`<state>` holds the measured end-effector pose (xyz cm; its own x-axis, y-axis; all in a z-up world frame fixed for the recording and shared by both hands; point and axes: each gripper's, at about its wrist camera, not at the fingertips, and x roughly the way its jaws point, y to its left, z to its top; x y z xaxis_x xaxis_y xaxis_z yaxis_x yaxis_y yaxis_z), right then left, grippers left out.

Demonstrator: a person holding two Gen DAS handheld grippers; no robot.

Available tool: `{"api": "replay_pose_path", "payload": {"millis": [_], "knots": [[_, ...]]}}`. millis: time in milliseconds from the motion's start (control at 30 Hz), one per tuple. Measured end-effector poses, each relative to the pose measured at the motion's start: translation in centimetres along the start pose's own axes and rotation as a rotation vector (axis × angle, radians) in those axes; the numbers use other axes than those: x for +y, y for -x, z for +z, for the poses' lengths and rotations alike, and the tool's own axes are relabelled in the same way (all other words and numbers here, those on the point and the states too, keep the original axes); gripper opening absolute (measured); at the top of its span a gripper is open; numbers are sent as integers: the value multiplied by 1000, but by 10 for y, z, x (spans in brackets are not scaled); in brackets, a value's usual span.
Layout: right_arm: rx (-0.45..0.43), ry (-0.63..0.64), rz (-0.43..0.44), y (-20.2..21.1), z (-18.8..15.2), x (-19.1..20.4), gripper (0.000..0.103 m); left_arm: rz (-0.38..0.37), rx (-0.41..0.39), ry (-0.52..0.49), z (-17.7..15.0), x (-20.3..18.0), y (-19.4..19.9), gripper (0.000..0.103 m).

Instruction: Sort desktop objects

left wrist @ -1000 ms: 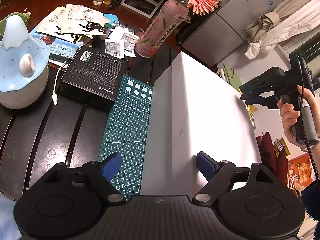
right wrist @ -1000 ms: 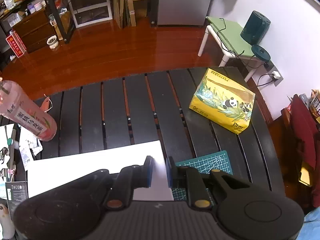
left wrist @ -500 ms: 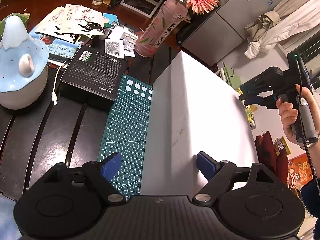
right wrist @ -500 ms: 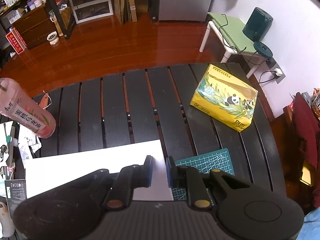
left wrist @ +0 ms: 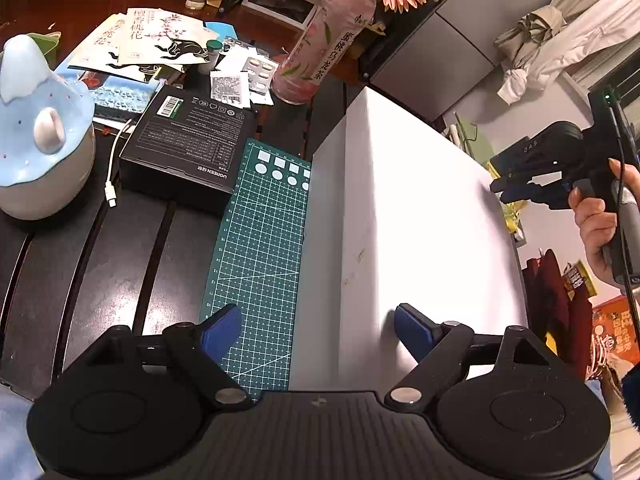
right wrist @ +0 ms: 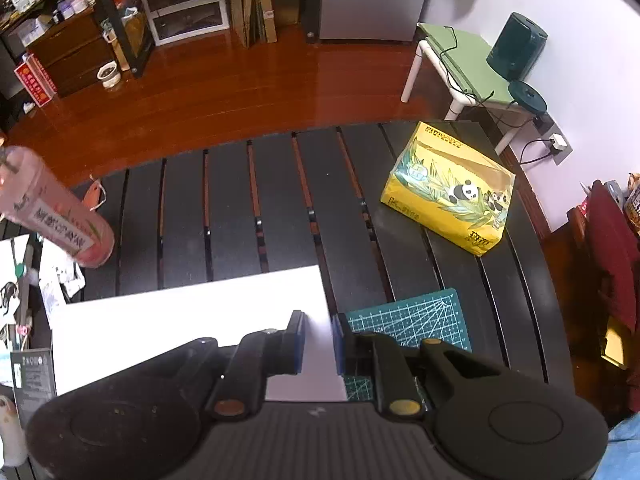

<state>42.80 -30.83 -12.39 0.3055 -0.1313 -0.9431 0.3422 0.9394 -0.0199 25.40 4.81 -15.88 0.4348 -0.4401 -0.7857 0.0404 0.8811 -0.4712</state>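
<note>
A large white box (left wrist: 416,216) stands on a green cutting mat (left wrist: 260,248) on the dark slatted table (right wrist: 240,216). My left gripper (left wrist: 318,330) is open, its fingers straddling the box's near left edge without touching it. My right gripper (right wrist: 318,340) hovers above the box's right end (right wrist: 192,320) with its jaws close together and a narrow gap between them, empty. The right gripper also shows in the left wrist view (left wrist: 532,190), held in a hand beyond the box.
A black box (left wrist: 188,148), a blue-white ceramic pot (left wrist: 40,140), papers and pill packs (left wrist: 160,44) and a pink bottle with a flower (left wrist: 320,48) crowd the left. A yellow panda tissue pack (right wrist: 452,192) lies at the far right.
The right gripper has drifted slightly away over the box's end. The left gripper and the box have not moved.
</note>
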Motion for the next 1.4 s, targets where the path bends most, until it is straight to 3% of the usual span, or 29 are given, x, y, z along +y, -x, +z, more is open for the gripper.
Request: {"api": "replay_pose_path", "payload": {"millis": [1000,1400], "knots": [[50,18,126,31,-87,-37,19,-9,20,-37,-7,-11,-4,84],[94,80,137,50,-133,-42,25,-11,21,-43,-8,-12,-5,85]]}}
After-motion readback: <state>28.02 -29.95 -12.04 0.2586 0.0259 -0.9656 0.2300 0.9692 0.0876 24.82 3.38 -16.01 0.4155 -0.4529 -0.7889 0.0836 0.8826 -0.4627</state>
